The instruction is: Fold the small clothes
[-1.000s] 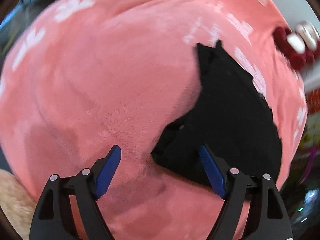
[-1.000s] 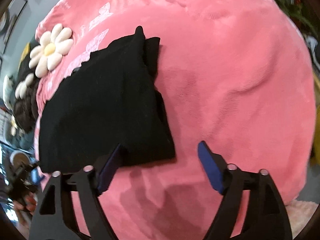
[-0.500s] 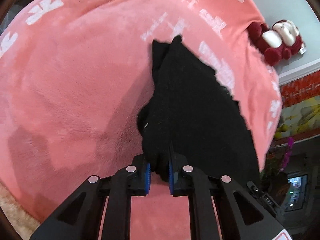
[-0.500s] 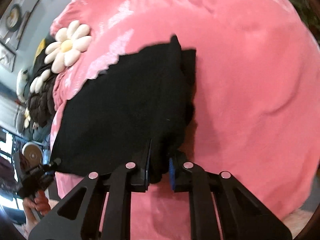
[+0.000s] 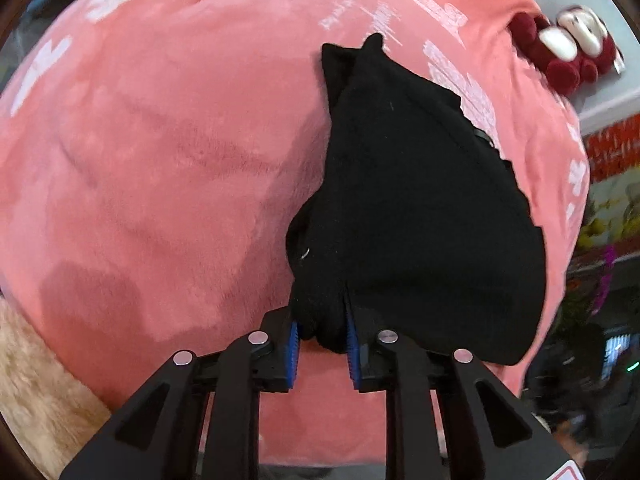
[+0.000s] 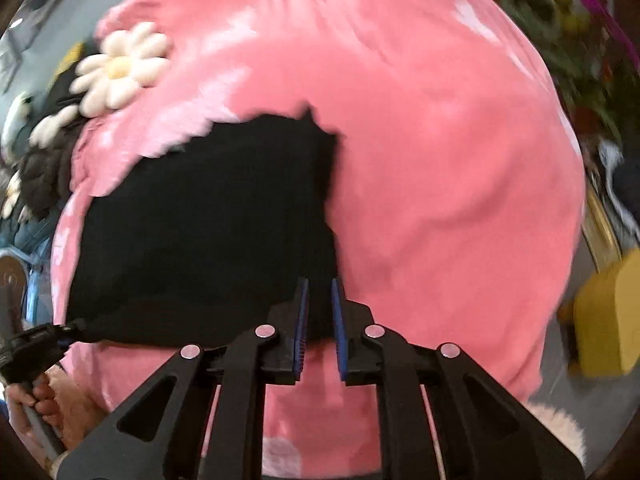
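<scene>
A black garment point(image 5: 420, 200) lies on a pink plush blanket point(image 5: 160, 140). My left gripper point(image 5: 322, 340) is shut on the garment's near left corner, the cloth bunched between the blue pads. In the right wrist view the same black garment point(image 6: 208, 232) spreads to the left, and my right gripper point(image 6: 319, 320) is shut on its near right corner. The left gripper point(image 6: 28, 350) shows at that view's left edge, at the garment's other near corner. The garment's far end has a folded point.
The pink blanket point(image 6: 440, 160) has white print. A daisy-shaped cushion point(image 6: 120, 68) and a dark knit cushion point(image 6: 44, 168) lie at its far left. A red and white plush toy point(image 5: 560, 48) sits beyond the blanket. A yellow object point(image 6: 608, 320) stands at right.
One second ago both grippers were open astride the garment's near corners. They closed on the cloth half a second ago and now lift the near edge, with the view blurred by motion.
</scene>
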Motion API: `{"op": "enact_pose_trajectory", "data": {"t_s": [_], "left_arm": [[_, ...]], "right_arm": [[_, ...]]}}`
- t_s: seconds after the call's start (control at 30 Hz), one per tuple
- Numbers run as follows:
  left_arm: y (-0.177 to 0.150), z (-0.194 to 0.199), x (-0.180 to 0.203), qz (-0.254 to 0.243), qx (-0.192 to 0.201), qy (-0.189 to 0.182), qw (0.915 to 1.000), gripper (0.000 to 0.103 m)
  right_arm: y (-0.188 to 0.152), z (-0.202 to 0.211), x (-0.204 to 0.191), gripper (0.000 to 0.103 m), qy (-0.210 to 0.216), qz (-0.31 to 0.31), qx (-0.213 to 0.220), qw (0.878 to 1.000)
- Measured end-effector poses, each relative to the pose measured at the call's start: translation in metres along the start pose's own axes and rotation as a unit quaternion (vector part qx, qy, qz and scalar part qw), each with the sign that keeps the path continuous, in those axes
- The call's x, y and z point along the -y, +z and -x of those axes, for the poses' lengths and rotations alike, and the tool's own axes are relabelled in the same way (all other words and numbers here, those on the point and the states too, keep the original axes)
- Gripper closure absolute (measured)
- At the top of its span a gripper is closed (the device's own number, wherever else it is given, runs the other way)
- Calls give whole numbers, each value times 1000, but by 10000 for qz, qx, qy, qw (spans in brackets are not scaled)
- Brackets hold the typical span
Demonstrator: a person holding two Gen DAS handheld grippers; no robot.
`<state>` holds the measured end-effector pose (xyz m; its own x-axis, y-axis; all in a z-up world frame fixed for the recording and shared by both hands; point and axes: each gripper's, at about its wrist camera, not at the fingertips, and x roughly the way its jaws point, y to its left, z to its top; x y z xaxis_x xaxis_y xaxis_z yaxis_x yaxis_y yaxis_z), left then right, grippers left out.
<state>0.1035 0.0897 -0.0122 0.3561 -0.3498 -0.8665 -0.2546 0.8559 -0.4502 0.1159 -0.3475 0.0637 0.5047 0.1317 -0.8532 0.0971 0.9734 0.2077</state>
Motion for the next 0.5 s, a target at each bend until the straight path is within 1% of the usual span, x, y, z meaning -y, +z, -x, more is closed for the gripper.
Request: {"op": "enact_pose_trajectory", "data": {"t_s": [0.07,0.1,0.13,0.17,0.2,0.23,0.27,0.3,0.33,0.37,0.4,0.47,0.5], "left_arm": [[5,-6,-2,22,-1,76,10000,82],[8,-7,-5,97,-12,45,9999,82],[8,-7,-8,175,-13,10,9998,82],[8,-6,-12,274,-7,-15,9996,81],[9,-2,-14,312,13,-13,9995,81],[13,5,-14,292,118,14,9995,81],[15,14,-16,233,238,53,9994,81],[21,22,-16,157,384,52,9991,76],[27,31,-15,79,541,9,9985,72],[41,39,-11,-38,721,15,9974,67],[50,41,-8,-103,789,30,9968,64],[80,36,6,-292,801,59,9963,61],[95,29,12,-348,784,46,9963,56]], "right_arm": [[3,-22,-14,90,58,211,-208,9995],[0,-41,-16,90,-26,223,-436,9988],[-1,-51,-9,88,-6,149,-625,9979],[-2,-56,-8,88,95,38,-684,9976],[1,-55,-7,88,221,-32,-599,9980],[5,-49,-9,88,256,-23,-434,9987],[9,-45,-12,83,218,20,-349,9991],[18,-42,-11,71,165,56,-284,9994],[26,-40,-13,64,155,34,-239,9996],[37,-40,-9,58,177,1,-197,9996],[50,-42,-3,58,227,-55,-158,9996],[70,-48,9,57,241,-212,-140,9994],[79,-54,12,57,268,-289,-157,9991]]}}
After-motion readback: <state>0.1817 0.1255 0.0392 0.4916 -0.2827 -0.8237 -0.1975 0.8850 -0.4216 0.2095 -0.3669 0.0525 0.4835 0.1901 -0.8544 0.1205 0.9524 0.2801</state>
